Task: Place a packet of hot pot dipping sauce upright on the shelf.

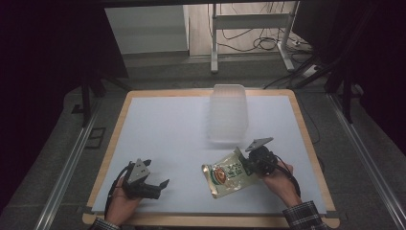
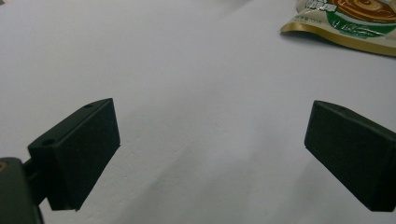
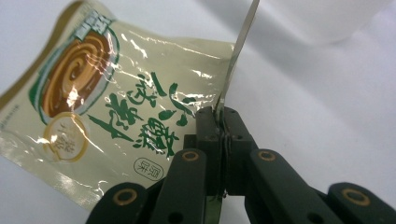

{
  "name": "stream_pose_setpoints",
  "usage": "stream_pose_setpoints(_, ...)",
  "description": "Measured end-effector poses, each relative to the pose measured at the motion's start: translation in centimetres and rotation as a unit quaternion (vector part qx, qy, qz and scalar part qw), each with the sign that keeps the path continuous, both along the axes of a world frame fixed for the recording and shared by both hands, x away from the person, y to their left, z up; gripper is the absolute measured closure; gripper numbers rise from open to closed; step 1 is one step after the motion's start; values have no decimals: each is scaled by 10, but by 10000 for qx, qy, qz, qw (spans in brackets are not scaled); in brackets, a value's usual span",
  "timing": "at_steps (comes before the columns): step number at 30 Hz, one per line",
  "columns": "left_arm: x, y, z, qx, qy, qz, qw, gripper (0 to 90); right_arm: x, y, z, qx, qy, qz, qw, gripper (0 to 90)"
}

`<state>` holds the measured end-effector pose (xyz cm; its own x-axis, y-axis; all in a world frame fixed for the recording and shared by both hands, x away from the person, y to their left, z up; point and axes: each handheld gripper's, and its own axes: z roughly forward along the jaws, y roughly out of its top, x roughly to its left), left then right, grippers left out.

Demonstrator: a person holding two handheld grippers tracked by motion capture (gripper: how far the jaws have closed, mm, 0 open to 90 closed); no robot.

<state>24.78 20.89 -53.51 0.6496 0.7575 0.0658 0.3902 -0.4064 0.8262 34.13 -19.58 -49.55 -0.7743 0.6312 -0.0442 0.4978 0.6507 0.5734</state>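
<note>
A glossy cream and gold snack packet (image 1: pixel 226 175) with green lettering and a brown swirl picture lies on the white mat at the front right. My right gripper (image 1: pixel 247 165) is shut on the packet's right edge. In the right gripper view the jaws are pressed together at my right gripper (image 3: pixel 219 117), and the packet (image 3: pixel 116 107) spreads to the left with its thin edge rising between them. My left gripper (image 1: pixel 159 180) stands open at the front left, low over the mat, with nothing between its jaws. The left gripper view has my left gripper (image 2: pixel 212 144) over bare mat, with the packet (image 2: pixel 355 18) at the top right corner.
A clear plastic container (image 1: pixel 229 117) stands on the white mat (image 1: pixel 167 124) behind the packet, towards the far edge; its blurred wall (image 3: pixel 327 18) is in the right gripper view. A wooden rim (image 1: pixel 306 143) frames the mat. Table legs and cables lie beyond the table.
</note>
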Motion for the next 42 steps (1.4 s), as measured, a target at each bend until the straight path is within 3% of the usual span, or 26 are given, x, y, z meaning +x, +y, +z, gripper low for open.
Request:
stream_pose_setpoints(3, 0, 0, 0, 0, -1, 6, 10000, 32, -3, 2, 9, 73, -191, 45, 9998, 877)
stream_pose_setpoints(14, 0, 0, 0, 2, -13, 16, 10000, 32, -8, 11, 41, 342, -497, 209, 9980, 889)
stream_pose_setpoints(29, 0, 0, 0, -7, -35, 26, 10000, 32, -11, 39, 86, 640, -409, 681, 9948, 890)
stream_pose_setpoints(42, -1, 1, 2, -37, -125, 22, 9999, 32, -11, 56, 111, 588, -695, 913, 9917, 891)
